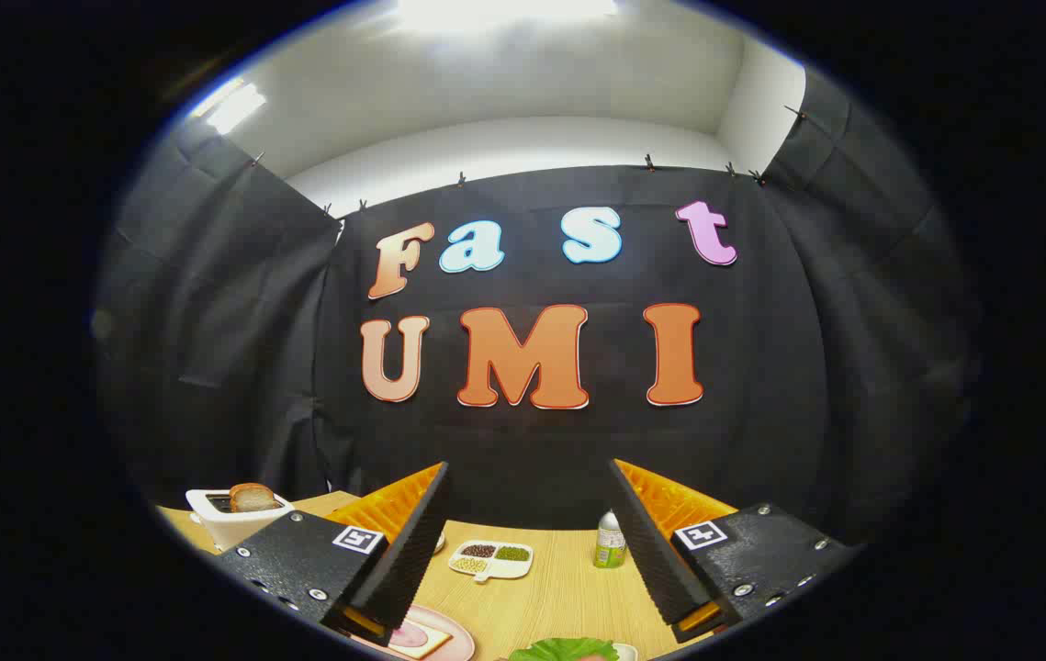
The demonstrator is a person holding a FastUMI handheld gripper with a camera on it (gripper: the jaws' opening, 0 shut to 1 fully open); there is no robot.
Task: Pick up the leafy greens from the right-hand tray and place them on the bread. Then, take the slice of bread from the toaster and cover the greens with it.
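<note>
Leafy greens (565, 650) sit closest, low between the fingers of the claw (532, 542), which is spread wide and holding nothing above the desk (559, 588). They look soft, light and floppy, so I'd pinch a bunched edge gently. Near left is the plate (449, 633) with bread (421, 638); far left, the toaster (233, 519) holds a bread slice (253, 497).

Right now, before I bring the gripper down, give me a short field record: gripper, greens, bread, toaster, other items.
gripper: open, fingers spread wide, nothing between them, held above the wooden table
leafy greens: green leaf, low between the fingers, on a white tray
bread on plate: slice on a pink round plate, beside the left finger
toaster: white, beyond the left finger, brown toast slice sticking up
other items: white divided dish of beans; small bottle
</note>
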